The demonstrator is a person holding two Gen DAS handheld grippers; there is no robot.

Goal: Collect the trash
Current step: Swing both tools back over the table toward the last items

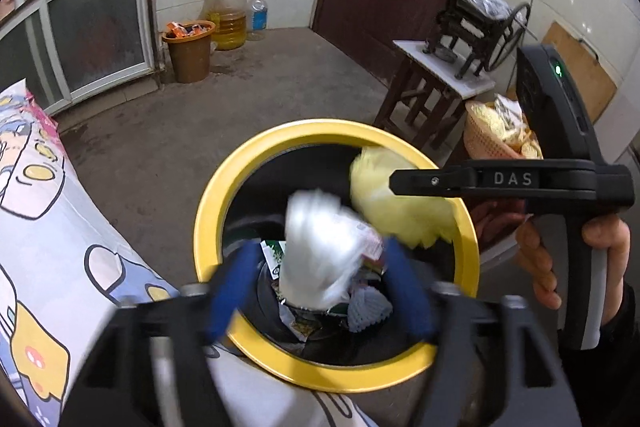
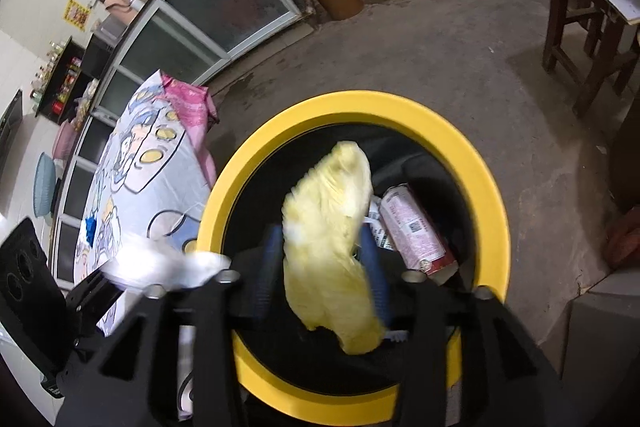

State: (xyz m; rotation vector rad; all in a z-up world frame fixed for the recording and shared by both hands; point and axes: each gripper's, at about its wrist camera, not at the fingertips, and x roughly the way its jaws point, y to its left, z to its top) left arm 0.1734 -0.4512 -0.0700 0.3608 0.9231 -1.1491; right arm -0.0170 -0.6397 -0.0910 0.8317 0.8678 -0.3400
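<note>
The left tool (image 1: 320,279) stands wide above the yellow-rimmed black trash bin (image 1: 218,195), a blurred white crumpled plastic wrapper (image 1: 320,247) loose between its blue fingers (image 1: 230,291), long axis roughly upright. The right tool (image 2: 324,259) is parted narrower; a pale yellow crumpled bag (image 2: 332,227) hangs lengthwise between its pads over the bin mouth. A cartoon-print cloth (image 1: 48,227) lies beside the bin on the grey concrete floor (image 1: 280,75).
</note>
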